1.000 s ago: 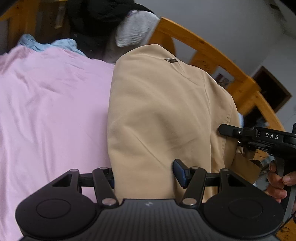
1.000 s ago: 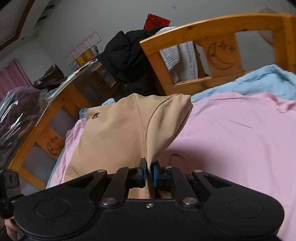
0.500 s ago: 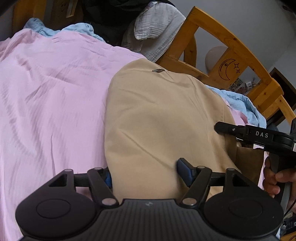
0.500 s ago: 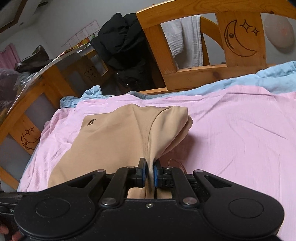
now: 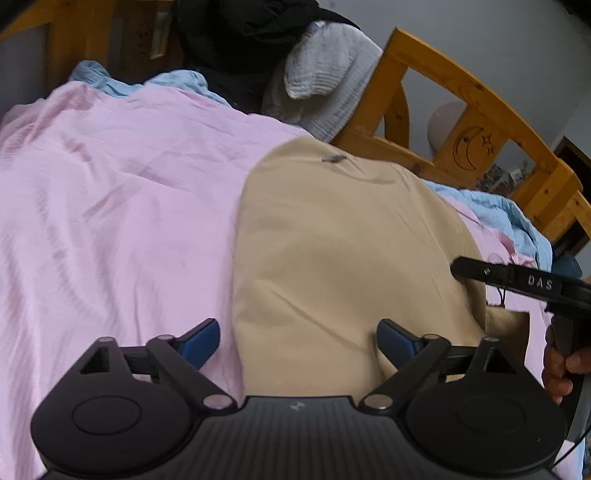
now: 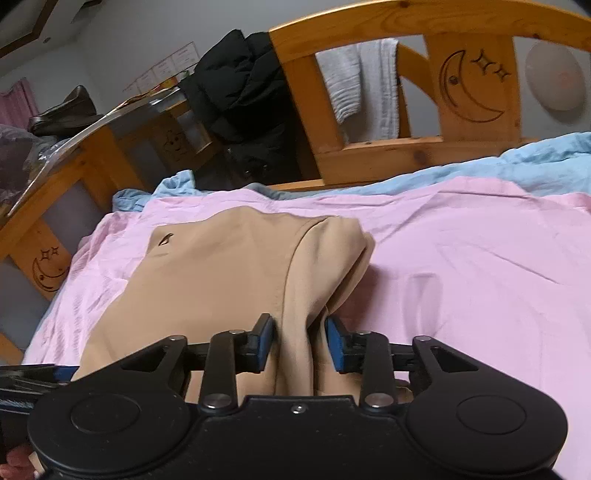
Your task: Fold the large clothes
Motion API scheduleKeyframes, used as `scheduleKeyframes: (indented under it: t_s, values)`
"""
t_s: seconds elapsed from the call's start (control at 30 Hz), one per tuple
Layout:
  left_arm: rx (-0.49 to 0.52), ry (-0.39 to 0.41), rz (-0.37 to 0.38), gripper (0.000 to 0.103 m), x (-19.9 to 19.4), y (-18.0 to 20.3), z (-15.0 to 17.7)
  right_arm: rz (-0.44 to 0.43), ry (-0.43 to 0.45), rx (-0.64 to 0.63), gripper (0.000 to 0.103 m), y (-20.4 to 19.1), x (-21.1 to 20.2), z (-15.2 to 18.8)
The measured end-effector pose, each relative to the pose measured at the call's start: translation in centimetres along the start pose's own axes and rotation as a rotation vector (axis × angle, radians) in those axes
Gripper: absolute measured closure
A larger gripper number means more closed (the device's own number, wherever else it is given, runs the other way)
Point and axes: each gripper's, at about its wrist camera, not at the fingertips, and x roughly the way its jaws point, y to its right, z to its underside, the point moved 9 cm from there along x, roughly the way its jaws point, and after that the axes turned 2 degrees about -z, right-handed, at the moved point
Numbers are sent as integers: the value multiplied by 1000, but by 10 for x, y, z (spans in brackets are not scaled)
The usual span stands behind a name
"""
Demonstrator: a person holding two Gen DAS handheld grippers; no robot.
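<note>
On the pink sheet (image 5: pixel 110 221), left to right: our left gripper (image 5: pixel 297 338) has just been opening, jaws now wide w/ the near edge of the tan garment (image 5: pixel 332 240) loose between them, pads clear of it. Our right gripper (image 6: pixel 299 341) has just been opening too; the folded sleeve edge sits between the jaws, no pinch.

Step, as we judge it: fold laid down, both grips let go. Next needs backing both tools off w/o dragging cloth, then a fresh grip for the next fold.

Count: 1 tan garment, 2 grippers, 1 wooden headboard (image 6: pixel 424 22).
</note>
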Motion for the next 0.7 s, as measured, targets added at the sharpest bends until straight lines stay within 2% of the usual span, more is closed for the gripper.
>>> scheduleKeyframes:
  t_s: [0.17,0.23,0.3,0.4,0.5,0.7]
  values:
    - [-17,40,-37,5,-18,-2,1,44,22,-51,51,-2,-17,-3]
    - [-17,60,-55,5,-29,-1,2,50,39,-73,41,-7,-28,-5]
    - [-14,91,-66,3,-44,3,1,56,71,-89,40,-13,-44,-8]
    - [-5,147,-79,1,-75,10,1,55,124,-105,28,-27,-71,-11]
    - [13,203,-90,1,-109,19,2,42,188,-117,21,-42,-102,-10]
    - [63,315,-110,1,-175,31,18,-20,313,-89,6,-67,-167,12]
